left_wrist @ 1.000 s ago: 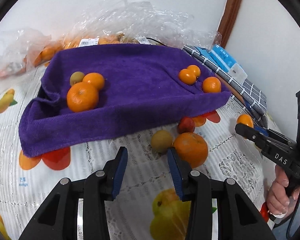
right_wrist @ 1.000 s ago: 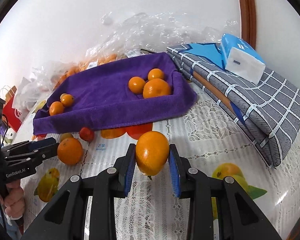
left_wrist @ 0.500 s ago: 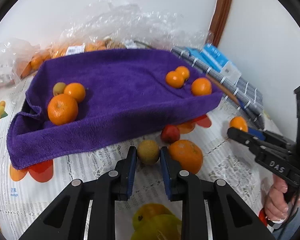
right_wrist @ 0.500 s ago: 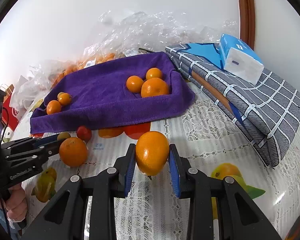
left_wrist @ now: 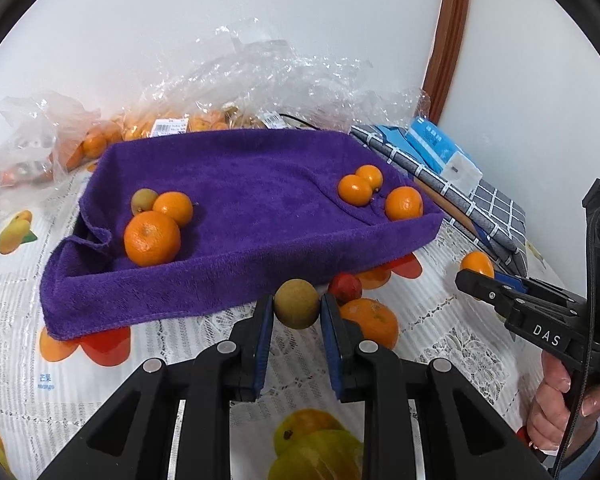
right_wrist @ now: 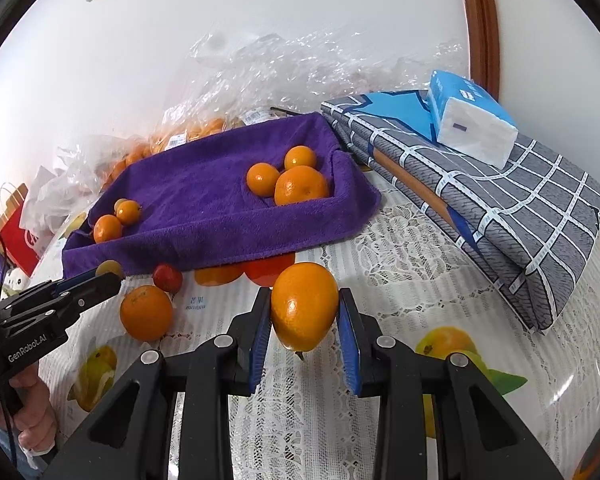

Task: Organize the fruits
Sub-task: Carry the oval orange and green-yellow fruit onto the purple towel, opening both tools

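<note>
My left gripper (left_wrist: 296,312) is shut on a small olive-brown fruit (left_wrist: 296,303), just in front of the purple towel-lined tray (left_wrist: 236,268). My right gripper (right_wrist: 303,320) is shut on a large orange (right_wrist: 303,304) held above the tablecloth. The tray holds an orange (left_wrist: 152,238), a smaller orange (left_wrist: 174,208) and a brownish fruit (left_wrist: 143,201) at its left, and three small oranges (left_wrist: 354,189) at its right. On the cloth lie a loose orange (left_wrist: 370,322) and a small red fruit (left_wrist: 345,286).
Clear plastic bags of oranges (left_wrist: 164,128) lie behind the tray by the wall. A folded grey checked cloth (right_wrist: 500,200) with a blue tissue pack (right_wrist: 468,120) sits at the right. A red paper bag (right_wrist: 14,232) stands far left.
My left gripper moved forward to the olive-brown fruit and shut on it, then lifted it slightly. My right gripper kept hold of the orange and barely moved.
</note>
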